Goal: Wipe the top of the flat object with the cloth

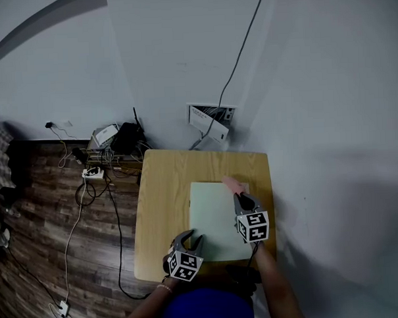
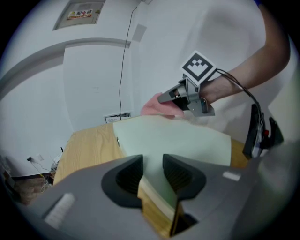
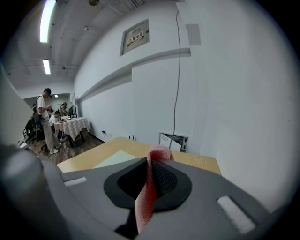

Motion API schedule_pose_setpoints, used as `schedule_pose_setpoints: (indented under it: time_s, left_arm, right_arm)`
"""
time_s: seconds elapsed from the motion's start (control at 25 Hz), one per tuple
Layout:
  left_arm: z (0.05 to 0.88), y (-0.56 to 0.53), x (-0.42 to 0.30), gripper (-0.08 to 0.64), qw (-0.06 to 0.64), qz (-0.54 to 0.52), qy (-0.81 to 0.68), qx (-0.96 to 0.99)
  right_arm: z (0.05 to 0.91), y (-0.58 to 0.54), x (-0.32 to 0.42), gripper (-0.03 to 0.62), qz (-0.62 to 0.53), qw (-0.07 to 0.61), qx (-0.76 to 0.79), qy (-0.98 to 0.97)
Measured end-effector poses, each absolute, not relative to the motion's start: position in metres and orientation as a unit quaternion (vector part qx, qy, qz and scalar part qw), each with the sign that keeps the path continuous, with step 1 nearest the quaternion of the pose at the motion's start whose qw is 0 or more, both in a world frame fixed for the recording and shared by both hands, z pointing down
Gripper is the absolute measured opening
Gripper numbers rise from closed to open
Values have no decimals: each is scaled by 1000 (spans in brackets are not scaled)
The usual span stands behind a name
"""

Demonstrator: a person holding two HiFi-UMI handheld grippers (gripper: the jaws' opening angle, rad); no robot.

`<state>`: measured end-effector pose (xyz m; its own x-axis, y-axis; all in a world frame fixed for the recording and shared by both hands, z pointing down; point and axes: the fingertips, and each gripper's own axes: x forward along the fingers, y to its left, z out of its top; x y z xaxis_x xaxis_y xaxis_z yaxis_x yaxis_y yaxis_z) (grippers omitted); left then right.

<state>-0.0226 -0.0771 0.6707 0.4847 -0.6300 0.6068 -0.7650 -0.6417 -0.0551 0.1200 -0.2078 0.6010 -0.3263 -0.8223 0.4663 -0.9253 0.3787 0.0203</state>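
Left tongs (image 2: 152, 172) part-open, pads pinching the near corner of the pale green flat board (image 1: 215, 217). Board lies flat on the near right part of the wooden bench (image 1: 162, 189). Right tongs (image 3: 151, 180) closed tight on the red mesh cloth (image 3: 158, 152), which pokes out past the tips over the board's far right corner. Can't tell if the cloth touches the board. White wall (image 1: 181, 57) just beyond the bench's far edge.
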Motion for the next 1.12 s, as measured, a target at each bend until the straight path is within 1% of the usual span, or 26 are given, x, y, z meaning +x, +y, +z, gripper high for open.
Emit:
schedule_pose_setpoints:
  time_s: [0.2, 0.44, 0.6, 0.8, 1.0, 1.12]
  left_arm:
    - [671, -77, -23, 133, 113, 302, -407, 855]
    - [670, -77, -23, 133, 112, 300, -405, 857]
    - [670, -77, -23, 133, 112, 299, -404, 857]
    - [671, -77, -23, 133, 112, 299, -402, 858]
    - [672, -77, -22, 133, 112, 300, -402, 858]
    - [672, -77, -23, 133, 111, 301, -401, 858]
  right_arm:
    - [581, -192, 78, 15, 94, 201, 500, -837]
    - [585, -177, 34, 15, 78, 220, 452, -861]
    - [598, -169, 6, 15, 74, 252, 413, -872]
    - [633, -161, -18, 15, 78, 308, 369, -874]
    - [663, -157, -31, 17, 77, 344, 344, -870]
    - [668, -156, -34, 18, 77, 351, 343, -868]
